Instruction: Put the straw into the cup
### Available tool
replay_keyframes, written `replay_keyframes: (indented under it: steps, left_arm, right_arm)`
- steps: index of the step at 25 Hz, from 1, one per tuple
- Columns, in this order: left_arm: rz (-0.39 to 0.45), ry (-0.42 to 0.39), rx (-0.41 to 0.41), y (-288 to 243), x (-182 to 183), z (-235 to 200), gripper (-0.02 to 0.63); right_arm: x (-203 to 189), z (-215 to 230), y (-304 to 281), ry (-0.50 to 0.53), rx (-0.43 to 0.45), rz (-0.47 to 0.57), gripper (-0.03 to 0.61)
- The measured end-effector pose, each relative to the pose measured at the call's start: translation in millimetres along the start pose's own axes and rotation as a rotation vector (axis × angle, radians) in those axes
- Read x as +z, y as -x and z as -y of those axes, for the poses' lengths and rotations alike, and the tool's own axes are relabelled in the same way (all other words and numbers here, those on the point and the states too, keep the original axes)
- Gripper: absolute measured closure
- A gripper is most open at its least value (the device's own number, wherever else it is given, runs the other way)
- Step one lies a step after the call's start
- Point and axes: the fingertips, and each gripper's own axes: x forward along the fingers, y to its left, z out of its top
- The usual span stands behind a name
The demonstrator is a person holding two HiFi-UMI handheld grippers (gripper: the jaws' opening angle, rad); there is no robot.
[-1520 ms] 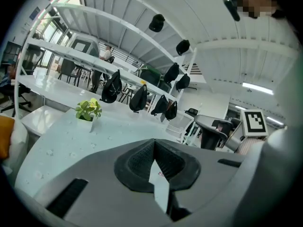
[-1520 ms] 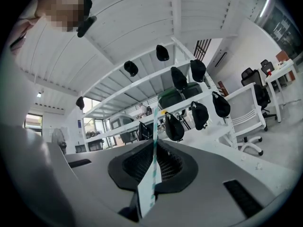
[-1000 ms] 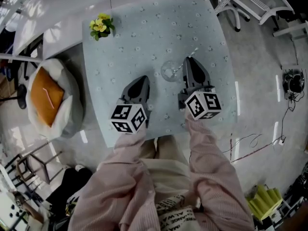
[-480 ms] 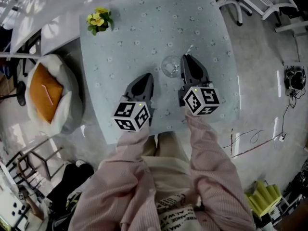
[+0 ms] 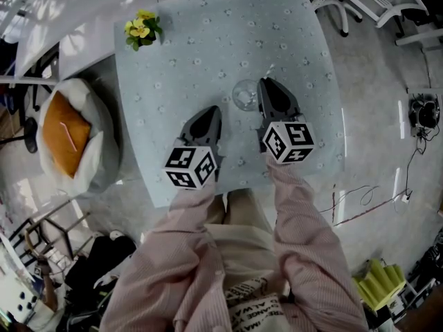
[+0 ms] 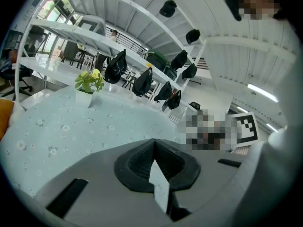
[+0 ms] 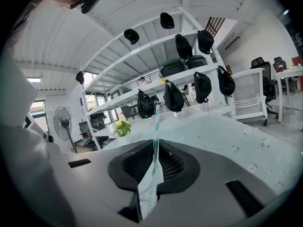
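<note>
R gripper (image 5: 268, 83) is pinched shut on the straw (image 7: 155, 126), a thin teal/white striped one. Its lower end sits betw. the pads and the rest sticks out past the tips. In head view the straw runs toward 12 o'clock from the gripper nose and is not in the cup. The clear cup (image 5: 246, 94) stands upright on the desk (image 5: 180, 68), just beside the R gripper at about its 9 o'clock. Can't tell if they touch. L gripper (image 5: 213, 109) is at the cup's 7 o'clock, apart from it. Its pads are pressed together w/ nothing betw. them. Both grippers point away from the person, toward 12. The desk has a pale blue flower-print cloth. A small white pot w/ yellow flowers (image 5: 142, 32) stands near the desk's 10 o'clock corner, well apart from the cup. An orange cushion (image 5: 66, 138) lies on a white seat on the floor at 9 o'clock, off the desk.
</note>
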Motion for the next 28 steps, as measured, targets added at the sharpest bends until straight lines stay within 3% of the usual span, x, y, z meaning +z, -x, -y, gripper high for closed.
replay_keyframes:
  steps: [3,6,13,20,28]
  left_arm:
    - [-0.001,-0.002,-0.001,1.5,0.0,1.8,0.617]
    - [0.001,-0.003,-0.004,2.7,0.9,3.4,0.617]
    - [0.013,-0.021,-0.014,5.9,7.7,9.1,0.617]
    - [0.05,-0.075,-0.046,26.4,30.2,24.0,0.617]
    - [0.103,-0.175,-0.111,59.2,63.3,49.5,0.617]
  right_arm:
    - [-3.2,0.4,1.5,0.003,-0.01,-0.02,0.565]
    - [-2.7,0.1,3.1,-0.028,-0.006,-0.013,0.489]
    - [7.6,3.0,11.5,-0.068,-0.01,0.021,0.463]
    - [26.7,-9.5,36.0,-0.032,0.013,0.041,0.537]
    - [52.8,-34.7,68.8,0.036,0.079,0.045,0.568]
